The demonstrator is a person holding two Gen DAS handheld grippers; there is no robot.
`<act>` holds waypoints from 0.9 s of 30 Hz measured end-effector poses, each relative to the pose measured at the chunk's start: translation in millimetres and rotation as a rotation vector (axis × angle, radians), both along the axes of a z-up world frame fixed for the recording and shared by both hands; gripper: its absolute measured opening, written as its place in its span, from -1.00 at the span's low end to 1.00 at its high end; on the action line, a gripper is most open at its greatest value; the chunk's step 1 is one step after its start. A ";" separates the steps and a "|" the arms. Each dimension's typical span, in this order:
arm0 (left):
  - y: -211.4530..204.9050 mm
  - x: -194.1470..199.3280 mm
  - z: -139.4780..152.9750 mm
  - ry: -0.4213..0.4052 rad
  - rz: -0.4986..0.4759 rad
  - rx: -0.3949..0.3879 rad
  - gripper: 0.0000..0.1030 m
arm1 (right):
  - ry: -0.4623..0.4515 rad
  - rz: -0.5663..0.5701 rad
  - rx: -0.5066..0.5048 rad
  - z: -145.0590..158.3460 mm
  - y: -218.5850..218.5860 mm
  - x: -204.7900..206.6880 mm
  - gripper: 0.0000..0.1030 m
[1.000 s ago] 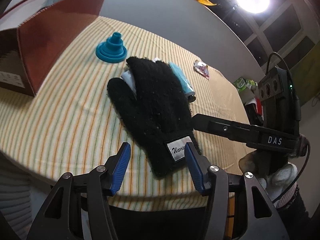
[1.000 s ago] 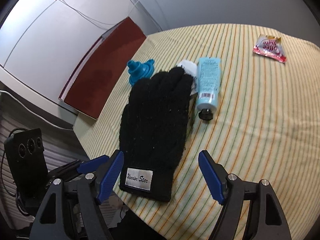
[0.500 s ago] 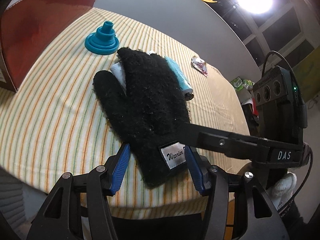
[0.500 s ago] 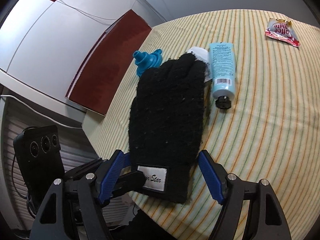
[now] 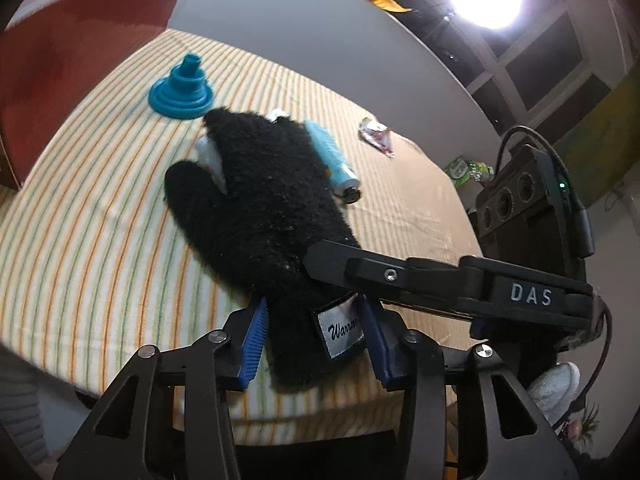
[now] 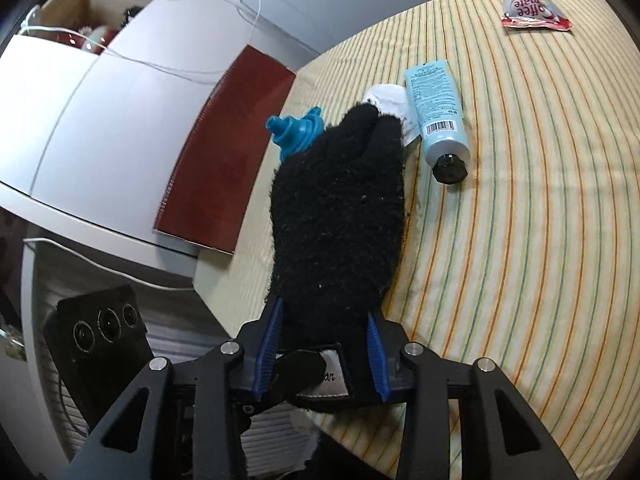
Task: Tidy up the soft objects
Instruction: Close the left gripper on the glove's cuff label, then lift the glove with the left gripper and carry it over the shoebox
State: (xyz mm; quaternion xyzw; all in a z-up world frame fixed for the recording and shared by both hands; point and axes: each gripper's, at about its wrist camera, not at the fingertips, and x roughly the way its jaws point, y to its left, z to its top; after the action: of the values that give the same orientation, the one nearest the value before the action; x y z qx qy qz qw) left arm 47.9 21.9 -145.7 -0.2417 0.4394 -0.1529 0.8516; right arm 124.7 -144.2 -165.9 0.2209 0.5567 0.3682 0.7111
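Now both grippers, jaws just closing, clamp the black glove (image 5: pixel 264 216) cuff at the table's near edge: left gripper (image 5: pixel 316 336), right gripper (image 6: pixel 326 356). Risk: lifting may drag the white cloth (image 6: pixel 394 98) beneath or nudge the blue tube (image 6: pixel 438 116). Glove label reads "Warrior"; the sachet (image 6: pixel 532 10) reads "offee mate"

The glove (image 5: pixel 264 208) is black, fuzzy knit, with a white label (image 5: pixel 340 330) stitched on its cuff. It lies across the middle of both frames, cuff at the bottom edge of the striped counter (image 5: pixel 80 240), fingers pointing toward the upper middle, thumb sticking out to the left in the left wrist view. Its fingertips overlap something white (image 6: pixel 394 100); what that is cannot be told.
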 end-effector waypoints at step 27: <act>51.4 -31.2 90.8 -0.267 0.090 0.056 -0.20 | -0.274 0.135 0.026 110.8 68.0 -11.5 -0.45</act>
State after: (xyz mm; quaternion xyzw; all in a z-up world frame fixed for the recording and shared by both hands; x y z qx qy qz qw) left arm 16.7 73.3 -54.9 -0.2149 0.3150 -0.1328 0.9148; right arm 113.2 -76.2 -55.1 0.1397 0.4635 0.4490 0.7511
